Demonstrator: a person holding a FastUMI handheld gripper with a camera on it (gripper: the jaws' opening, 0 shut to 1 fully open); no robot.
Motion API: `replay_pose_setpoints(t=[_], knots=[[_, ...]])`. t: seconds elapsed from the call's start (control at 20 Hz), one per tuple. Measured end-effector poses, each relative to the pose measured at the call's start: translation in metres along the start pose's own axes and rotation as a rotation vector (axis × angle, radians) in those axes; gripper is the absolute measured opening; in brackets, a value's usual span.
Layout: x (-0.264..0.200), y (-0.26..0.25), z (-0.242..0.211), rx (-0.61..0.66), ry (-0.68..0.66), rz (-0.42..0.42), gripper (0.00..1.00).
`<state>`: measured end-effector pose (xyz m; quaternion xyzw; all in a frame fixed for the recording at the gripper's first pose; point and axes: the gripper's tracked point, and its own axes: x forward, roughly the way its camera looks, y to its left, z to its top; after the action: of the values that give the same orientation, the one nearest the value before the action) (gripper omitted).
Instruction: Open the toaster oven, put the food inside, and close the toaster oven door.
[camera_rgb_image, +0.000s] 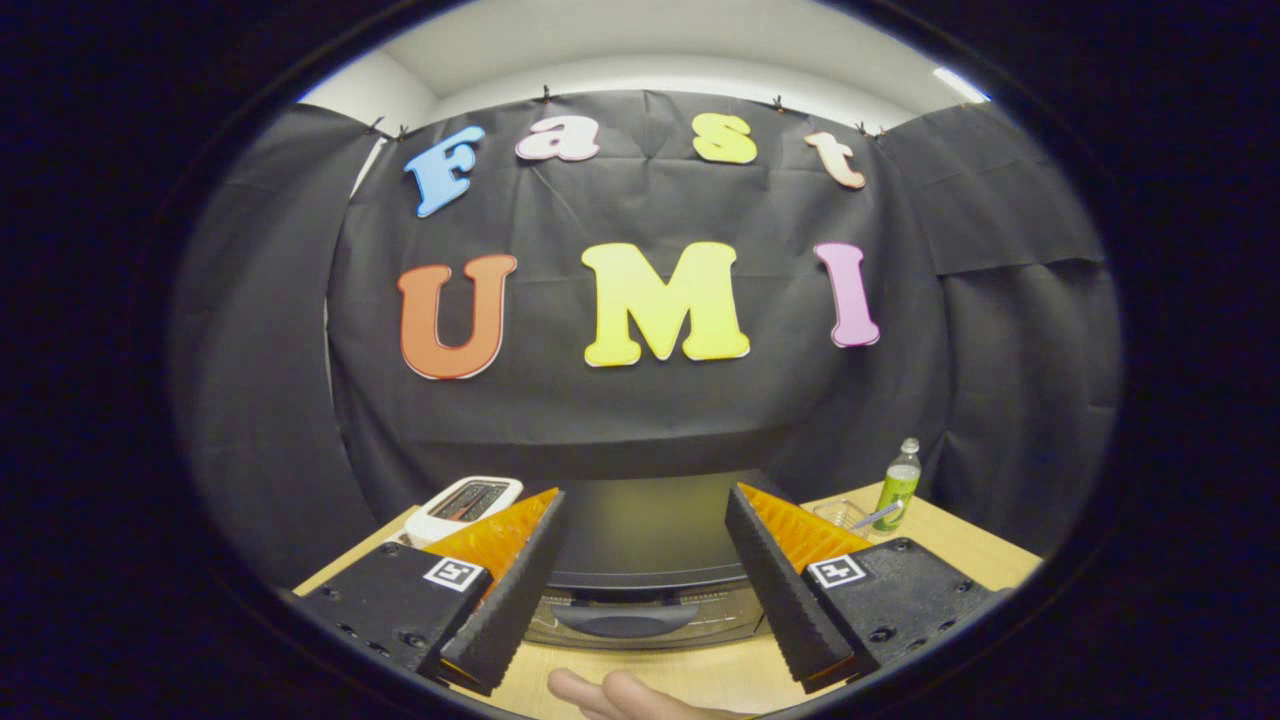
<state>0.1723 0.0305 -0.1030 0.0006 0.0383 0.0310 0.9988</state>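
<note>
Wooden table (960, 550) carries everything. Black toaster oven (645, 530) sits dead ahead between the spread fingers, door shut, handle (625, 618) facing the gripper (640, 590), whose jaws are wide apart and empty. White toaster (465, 505) beyond left finger. Green bottle (898, 485) beyond right. Fingertips of a hand (620, 695) below.

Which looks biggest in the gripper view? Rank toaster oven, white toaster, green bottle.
1. Toaster oven, beyond the open gripper
2. White toaster
3. Green bottle
The oven sits nearest, so its lead is partly nearness.
</note>
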Motion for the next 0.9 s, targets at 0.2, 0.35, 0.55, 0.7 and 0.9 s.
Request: replay_pose_setpoints(t=[0.2,0.35,0.55,0.7,0.9], knots=[[0.027,0.003,-0.030,-0.039,0.056,-0.008,1.00],[0.038,0.005,-0.048,-0.036,0.105,0.001,1.00],[0.041,0.001,-0.072,-0.024,0.163,-0.014,1.00],[0.040,0.003,-0.076,-0.039,0.165,-0.009,1.00],[0.034,0.003,-0.079,-0.036,0.169,-0.017,1.00]])
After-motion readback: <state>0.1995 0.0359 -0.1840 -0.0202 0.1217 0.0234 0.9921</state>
